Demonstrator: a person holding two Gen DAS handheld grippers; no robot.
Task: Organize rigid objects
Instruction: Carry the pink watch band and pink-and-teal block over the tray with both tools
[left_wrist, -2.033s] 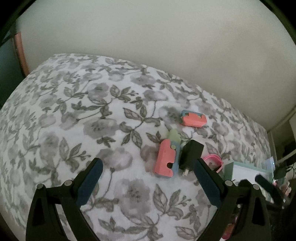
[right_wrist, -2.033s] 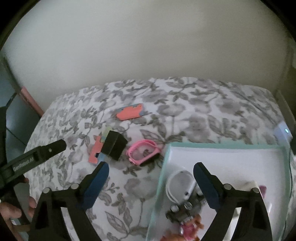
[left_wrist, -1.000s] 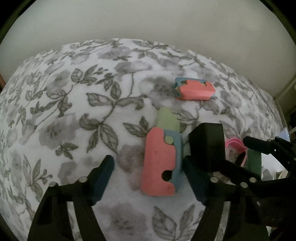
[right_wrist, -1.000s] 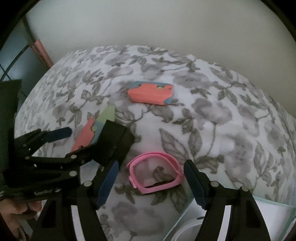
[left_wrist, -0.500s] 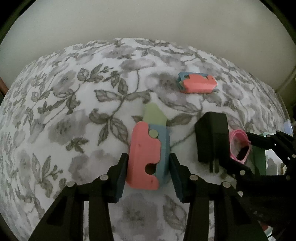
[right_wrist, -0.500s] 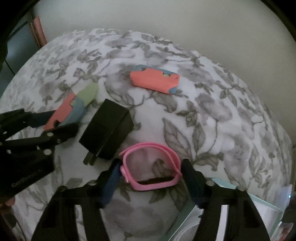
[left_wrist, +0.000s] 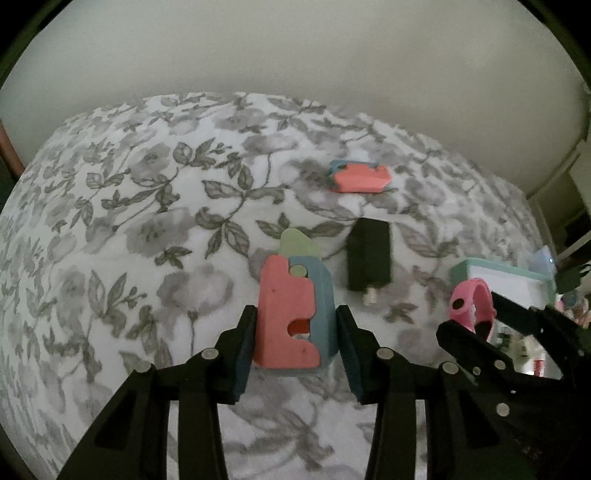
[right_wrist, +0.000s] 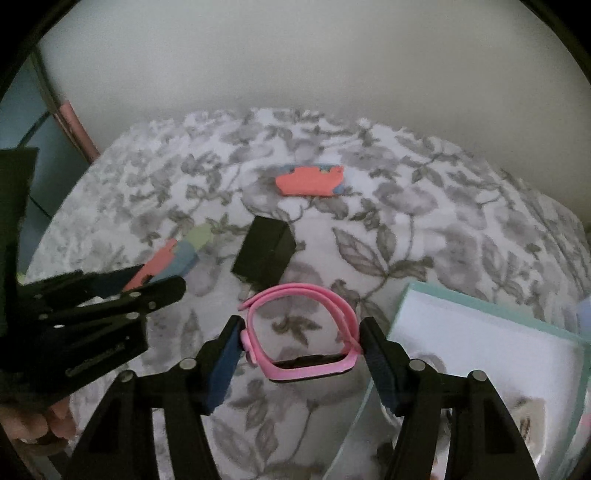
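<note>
Hand (right_wrist: 37, 424) (right view only) visible.

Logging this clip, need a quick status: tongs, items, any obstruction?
Left tongs shut on pink-and-blue block. Right tongs shut on pink wristband. Black charger lies between; teal tray at right.

The right gripper (right_wrist: 301, 345) clamps a pink wristband (right_wrist: 301, 332) above the floral bed (right_wrist: 424, 221), its jaws having just closed. Beyond lie a black charger (right_wrist: 264, 253) and a coral block (right_wrist: 312, 181); a teal-rimmed tray (right_wrist: 491, 310) sits right.
</note>
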